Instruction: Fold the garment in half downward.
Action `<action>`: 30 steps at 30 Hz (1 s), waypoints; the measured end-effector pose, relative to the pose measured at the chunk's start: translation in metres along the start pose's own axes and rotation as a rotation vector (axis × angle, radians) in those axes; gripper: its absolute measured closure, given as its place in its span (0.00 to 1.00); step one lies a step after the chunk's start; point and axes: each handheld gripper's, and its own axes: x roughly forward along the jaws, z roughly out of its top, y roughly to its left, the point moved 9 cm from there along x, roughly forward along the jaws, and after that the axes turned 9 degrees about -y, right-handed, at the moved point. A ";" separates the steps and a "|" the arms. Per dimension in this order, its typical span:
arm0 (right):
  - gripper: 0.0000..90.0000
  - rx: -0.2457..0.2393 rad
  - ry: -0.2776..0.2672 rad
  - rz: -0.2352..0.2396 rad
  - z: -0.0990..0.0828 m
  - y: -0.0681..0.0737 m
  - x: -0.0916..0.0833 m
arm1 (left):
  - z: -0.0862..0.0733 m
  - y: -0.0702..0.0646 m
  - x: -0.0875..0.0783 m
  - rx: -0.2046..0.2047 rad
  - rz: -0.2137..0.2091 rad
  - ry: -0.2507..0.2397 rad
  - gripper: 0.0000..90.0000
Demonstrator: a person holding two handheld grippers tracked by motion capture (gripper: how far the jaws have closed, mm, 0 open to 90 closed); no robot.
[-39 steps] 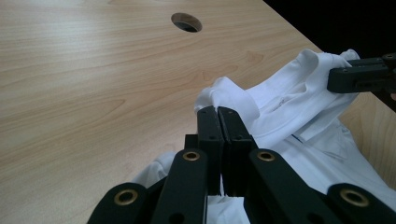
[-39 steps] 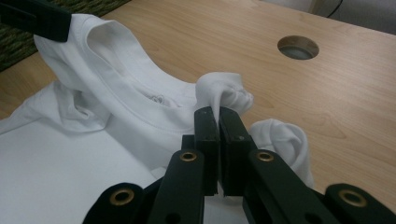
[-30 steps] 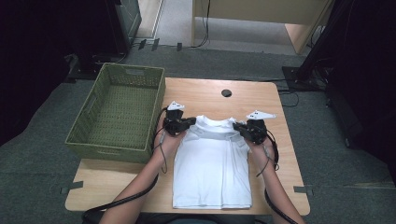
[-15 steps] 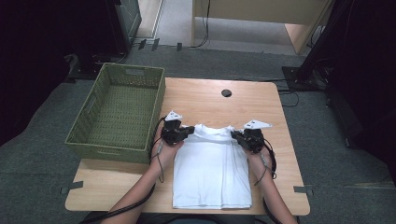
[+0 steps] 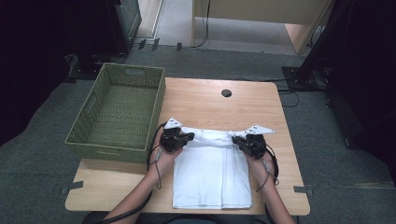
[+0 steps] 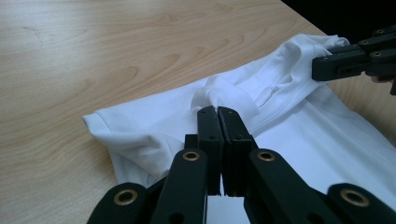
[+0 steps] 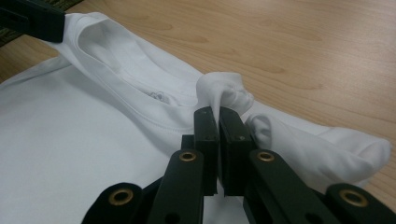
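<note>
left claw (image 6: 218,112) pinching soft white shirt (image 5: 212,175) | right claw (image 7: 218,114) pinching its bunched fold

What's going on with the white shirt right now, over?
Left gripper and right gripper both shut on the white shirt, pinching its collar end. Shirt lies folded on the table. Green basket empty beside it. Nothing in the way.

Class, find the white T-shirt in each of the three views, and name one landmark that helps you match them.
High view: white T-shirt lies lower centre on the table, collar end away from the person.
Left gripper view: it runs from centre to lower right.
Right gripper view: it covers the left and centre.
Shared landmark: the shirt's collar.
</note>
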 end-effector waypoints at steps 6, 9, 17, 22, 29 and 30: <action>0.98 -0.006 -0.002 0.011 -0.005 0.008 -0.008 | -0.004 -0.004 -0.011 -0.013 -0.021 -0.006 0.99; 0.98 0.000 0.001 0.014 -0.009 0.011 -0.009 | -0.008 -0.007 -0.013 -0.009 -0.026 0.002 0.99; 0.97 0.007 0.033 0.025 -0.026 0.018 -0.013 | -0.023 -0.011 -0.015 -0.009 -0.027 0.029 0.99; 0.96 0.020 0.037 0.023 -0.033 0.018 -0.012 | -0.033 -0.009 -0.015 -0.021 -0.027 0.050 0.98; 0.84 0.016 0.031 0.023 -0.037 0.020 -0.014 | -0.043 -0.009 -0.012 -0.027 -0.035 0.076 0.90; 0.84 0.014 0.032 0.021 -0.037 0.020 -0.013 | -0.043 -0.009 -0.011 -0.022 -0.037 0.075 0.89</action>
